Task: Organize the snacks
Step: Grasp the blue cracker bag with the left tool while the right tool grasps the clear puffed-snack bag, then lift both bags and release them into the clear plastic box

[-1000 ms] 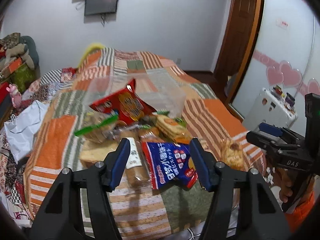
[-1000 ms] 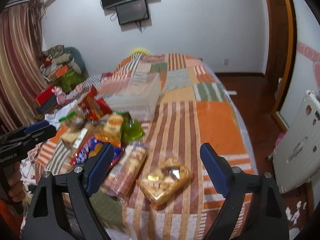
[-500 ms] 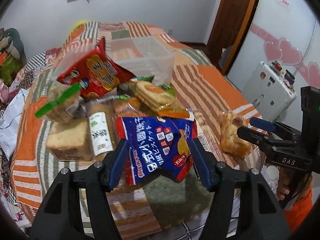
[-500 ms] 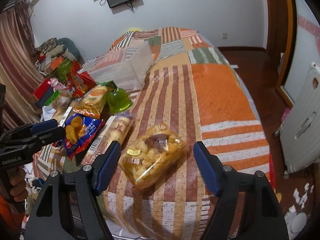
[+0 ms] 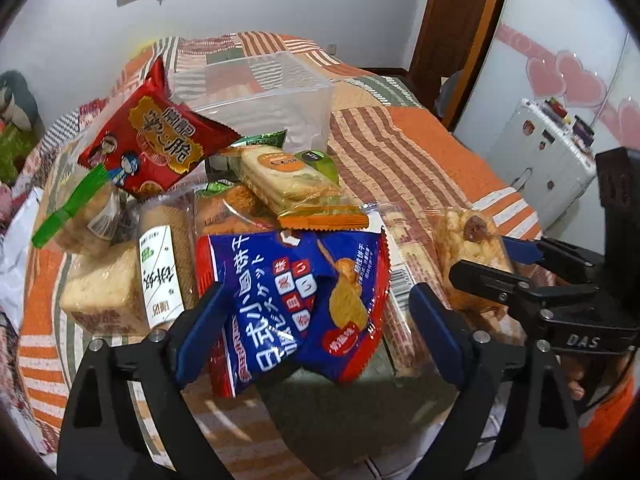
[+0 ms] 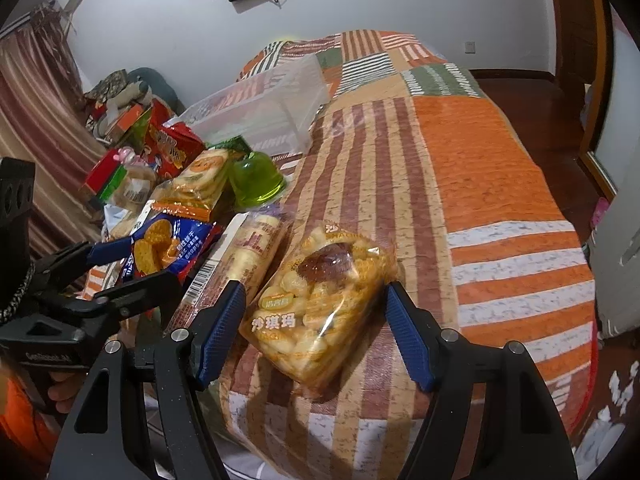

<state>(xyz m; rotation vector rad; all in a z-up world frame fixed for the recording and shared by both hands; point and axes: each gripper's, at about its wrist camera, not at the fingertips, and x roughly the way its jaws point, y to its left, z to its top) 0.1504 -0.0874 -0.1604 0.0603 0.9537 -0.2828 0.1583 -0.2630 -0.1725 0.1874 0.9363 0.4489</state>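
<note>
right tool (image 6: 312, 328) marked "das", yellow pack (image 6: 320, 304) reads 沙琪玛.

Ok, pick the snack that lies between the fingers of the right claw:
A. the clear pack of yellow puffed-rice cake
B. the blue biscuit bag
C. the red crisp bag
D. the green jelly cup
A: in the right wrist view the clear pack of yellow puffed-rice cake lies on the striped quilt between the blue pads of the right claw; the blue biscuit bag sits at the left claw instead.
</note>
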